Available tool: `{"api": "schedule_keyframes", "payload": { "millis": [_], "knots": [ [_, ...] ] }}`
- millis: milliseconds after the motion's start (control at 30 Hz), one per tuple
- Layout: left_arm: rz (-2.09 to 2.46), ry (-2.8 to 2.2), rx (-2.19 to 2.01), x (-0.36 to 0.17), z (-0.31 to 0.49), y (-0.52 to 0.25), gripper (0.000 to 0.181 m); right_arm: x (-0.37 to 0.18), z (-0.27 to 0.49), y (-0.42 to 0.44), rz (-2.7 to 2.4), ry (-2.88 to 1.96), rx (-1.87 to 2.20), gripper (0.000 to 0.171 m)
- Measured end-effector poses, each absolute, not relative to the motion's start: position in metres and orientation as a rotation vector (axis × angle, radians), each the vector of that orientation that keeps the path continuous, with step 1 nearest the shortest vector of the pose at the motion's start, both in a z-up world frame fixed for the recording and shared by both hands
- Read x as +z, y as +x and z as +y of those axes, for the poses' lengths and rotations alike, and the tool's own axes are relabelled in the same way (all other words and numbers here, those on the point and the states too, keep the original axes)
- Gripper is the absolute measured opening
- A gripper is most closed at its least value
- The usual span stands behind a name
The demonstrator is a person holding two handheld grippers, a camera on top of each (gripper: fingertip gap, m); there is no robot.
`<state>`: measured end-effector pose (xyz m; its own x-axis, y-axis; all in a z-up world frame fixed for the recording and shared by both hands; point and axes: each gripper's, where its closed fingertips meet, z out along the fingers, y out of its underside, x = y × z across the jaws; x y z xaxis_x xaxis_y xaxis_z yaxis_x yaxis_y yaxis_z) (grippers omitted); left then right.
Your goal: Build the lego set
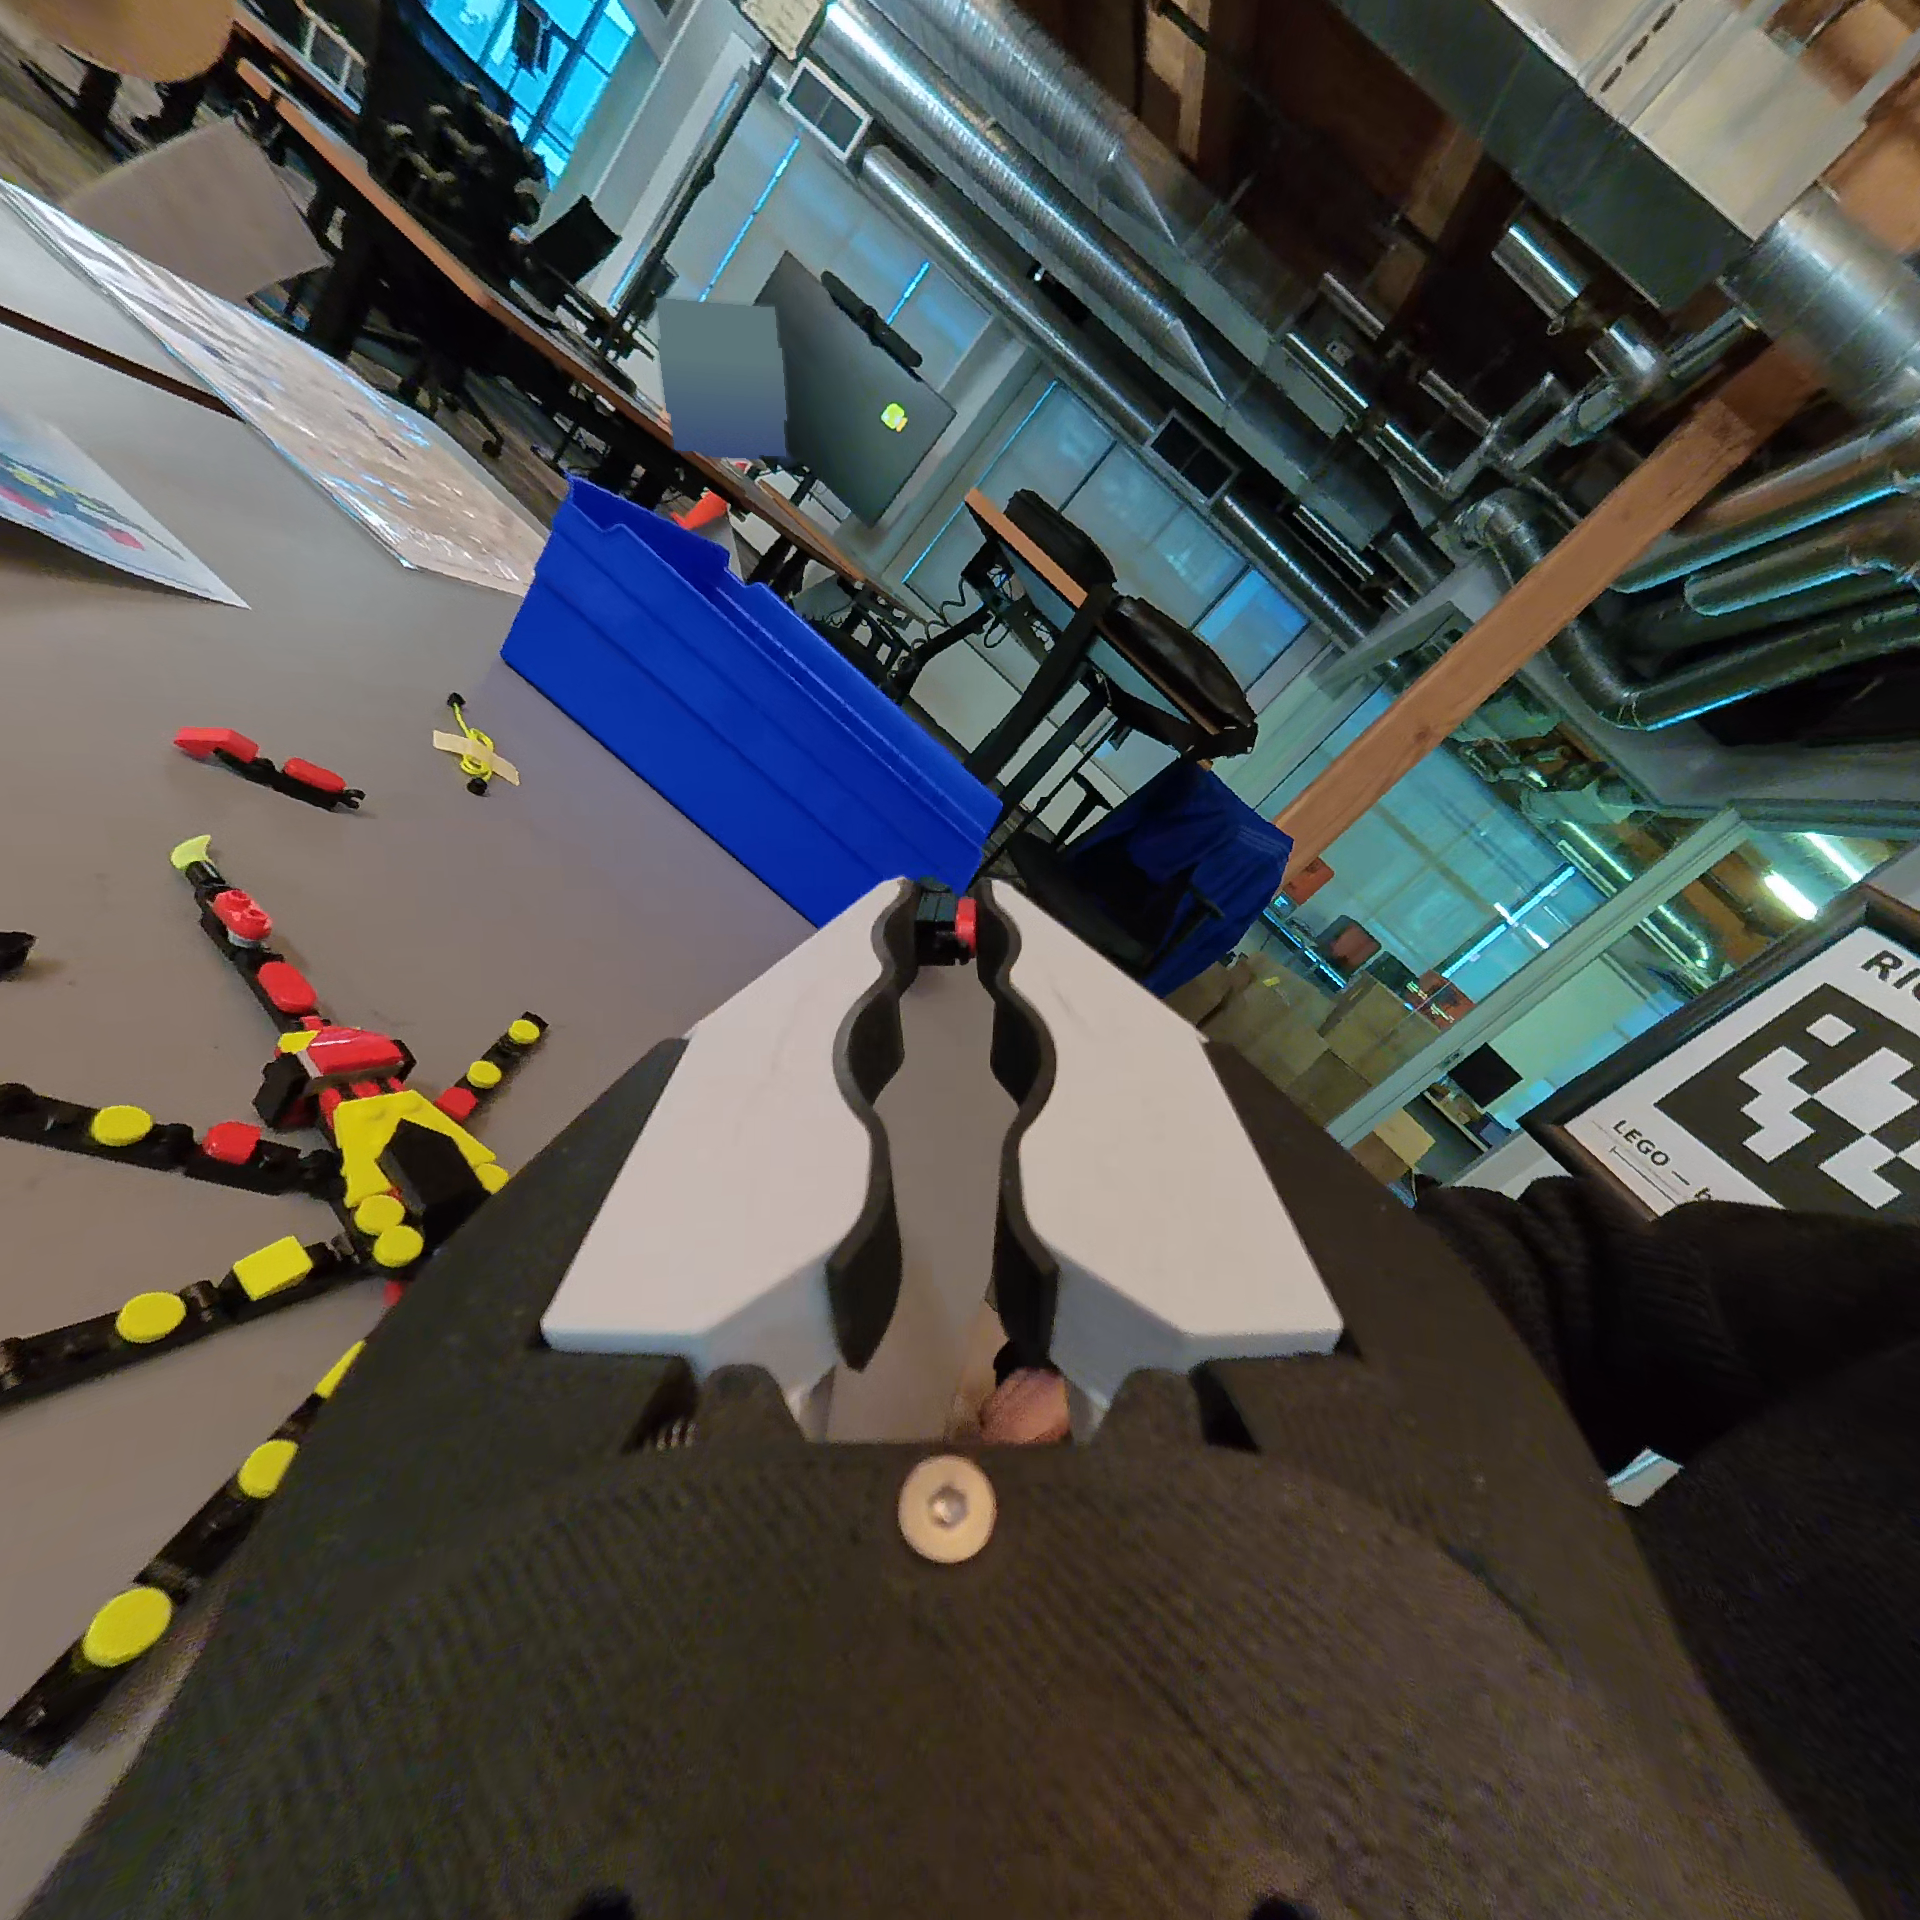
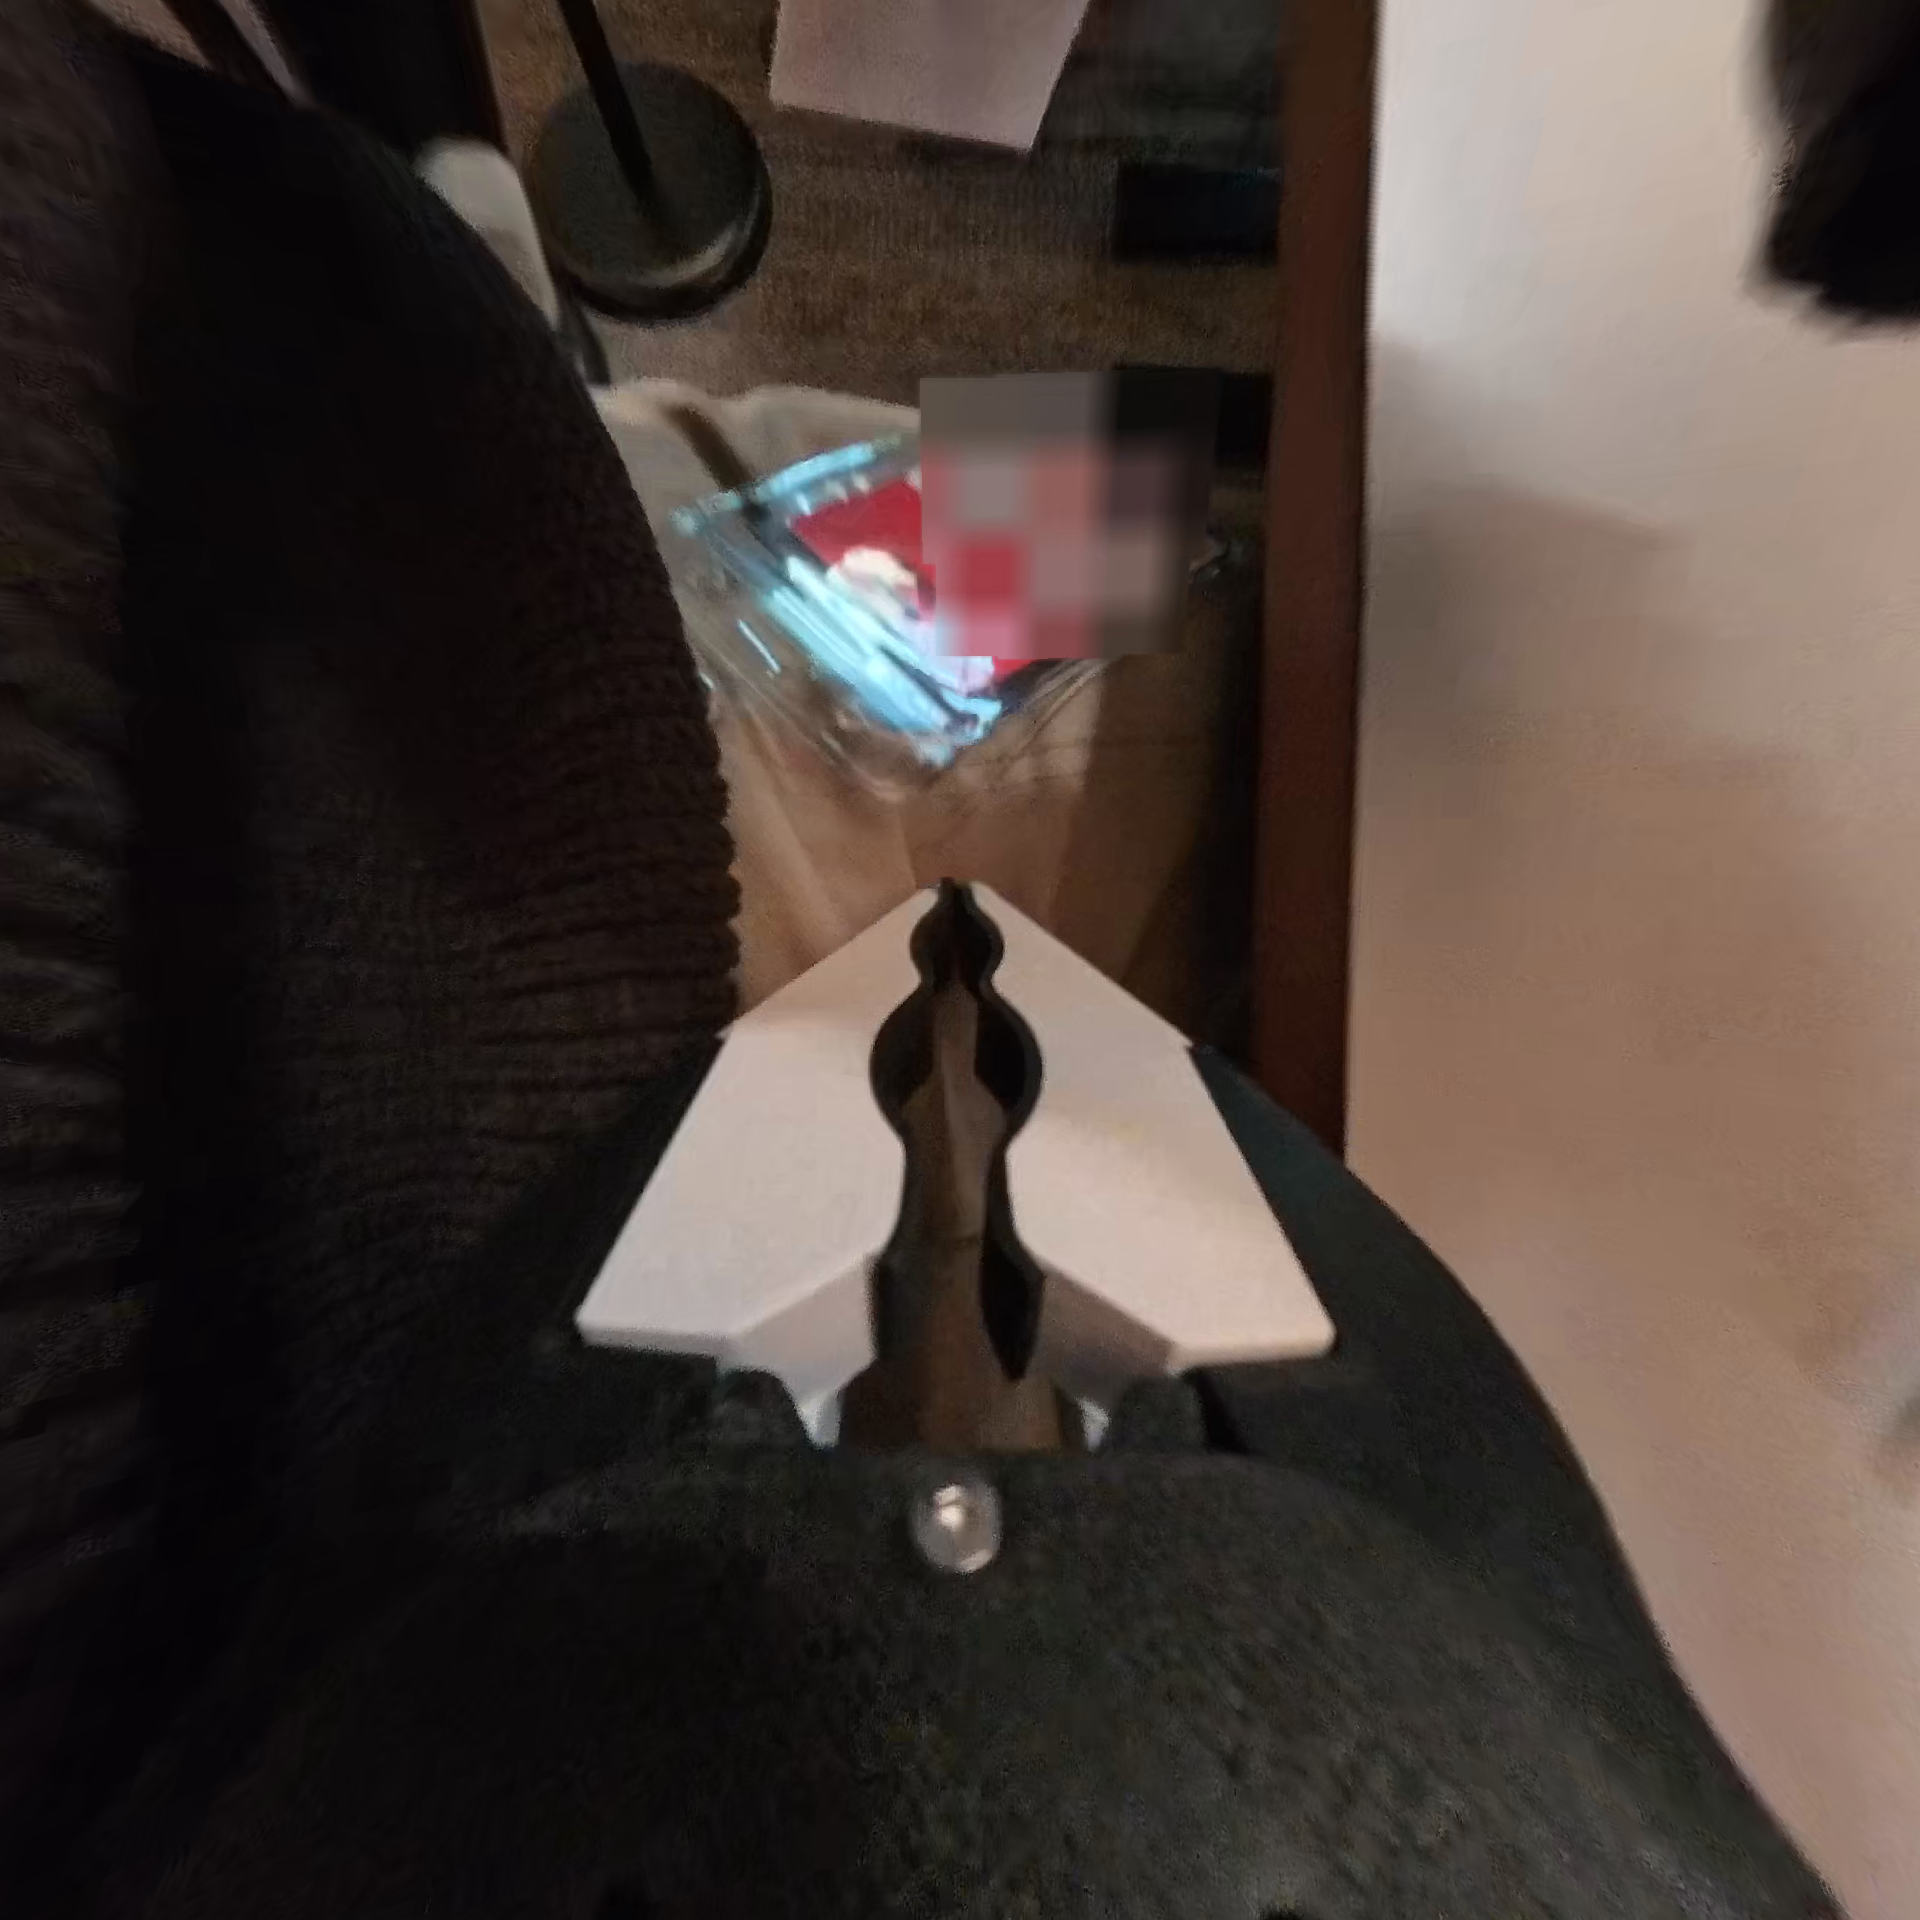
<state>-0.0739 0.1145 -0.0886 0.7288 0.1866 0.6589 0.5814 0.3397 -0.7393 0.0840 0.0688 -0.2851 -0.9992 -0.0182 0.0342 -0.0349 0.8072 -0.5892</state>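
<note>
My left gripper (image 1: pixel 943 920) is shut on a small black and red lego piece (image 1: pixel 951 928), held at the fingertips above the grey table (image 1: pixel 468 914) near the blue bin. The part-built lego model (image 1: pixel 374 1132), black arms with yellow and red tiles, lies on the table at lower left. In the right wrist view, my right gripper (image 2: pixel 948 896) is shut. Its tips pinch the lower edge of a clear plastic bag (image 2: pixel 831 634) with red contents, whose folds run down to the tips. The view is blurred.
A blue bin (image 1: pixel 727 686) stands beyond the left gripper. A short red and black lego arm (image 1: pixel 265 764), a taped yellow string piece (image 1: pixel 473 743) and an instruction sheet (image 1: pixel 83 509) lie on the table. A dark sleeve (image 2: pixel 364 727) fills the right view's left side; a brown table edge (image 2: pixel 1309 623) runs beside the bag. Some 25 cm of space lies between my two pairs of fingers.
</note>
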Motion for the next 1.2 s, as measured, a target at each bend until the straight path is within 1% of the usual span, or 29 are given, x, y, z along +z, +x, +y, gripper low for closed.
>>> {"api": "schedule_keyframes", "payload": {
  "millis": [133,200,267,333,433,533,600,633,733,833,900,933,1000,1067,1200],
  "knots": [
    [-0.762,-1.211,-0.276,-0.088,0.109,-0.078,0.006,-0.233,0.061,0.08,-2.825,0.029,1.235,0.0],
    [-0.77,-1.204,-0.262,-0.088,0.104,-0.081,0.006,-0.207,0.068,0.067,-2.736,-0.045,1.328,0.0],
    [-0.778,-1.198,-0.251,-0.088,0.101,-0.084,0.006,-0.193,0.08,0.059,-2.708,-0.114,1.383,0.0],
    [-0.788,-1.19,-0.248,-0.088,0.098,-0.086,0.007,-0.196,0.09,0.058,-2.718,-0.121,1.368,0.0],
    [-0.797,-1.171,-0.267,-0.088,0.099,-0.086,0.006,-0.227,0.089,0.067,-2.798,-0.082,1.205,0.0],
    [-0.792,-1.187,-0.279,-0.09,0.103,-0.084,0.006,-0.264,0.084,0.07,-2.901,-0.092,0.978,0.008],
    [-0.787,-1.198,-0.276,-0.091,0.104,-0.083,0.006,-0.283,0.087,0.068,-2.902,-0.014,0.833,0.011],
    [-0.786,-1.199,-0.275,-0.091,0.104,-0.083,0.006,-0.29,0.089,0.069,-2.912,0.022,0.788,0.015],
    [-0.794,-1.184,-0.289,-0.091,0.101,-0.084,0.006,-0.297,0.086,0.074,-2.946,-0.003,0.803,0.011],
    [-0.804,-1.167,-0.311,-0.091,0.1,-0.085,0.006,-0.299,0.08,0.074,-3.005,-0.076,0.851,0.013],
    [-0.805,-1.164,-0.322,-0.092,0.1,-0.085,0.006,-0.302,0.077,0.076,-3.043,-0.1,0.847,0.006],
    [-0.804,-1.165,-0.324,-0.092,0.101,-0.084,0.006,-0.304,0.078,0.076,-3.039,-0.1,0.822,0.006],
    [-0.801,-1.169,-0.324,-0.091,0.101,-0.083,0.006,-0.302,0.079,0.077,-3.018,-0.073,0.805,0.006],
    [-0.798,-1.171,-0.316,-0.091,0.101,-0.083,0.006,-0.287,0.076,0.077,-2.986,-0.057,0.873,0.006],
    [-0.802,-1.165,-0.294,-0.09,0.098,-0.085,0.006,-0.218,0.071,0.063,-2.804,-0.147,1.233,0.005]
  ]
}}
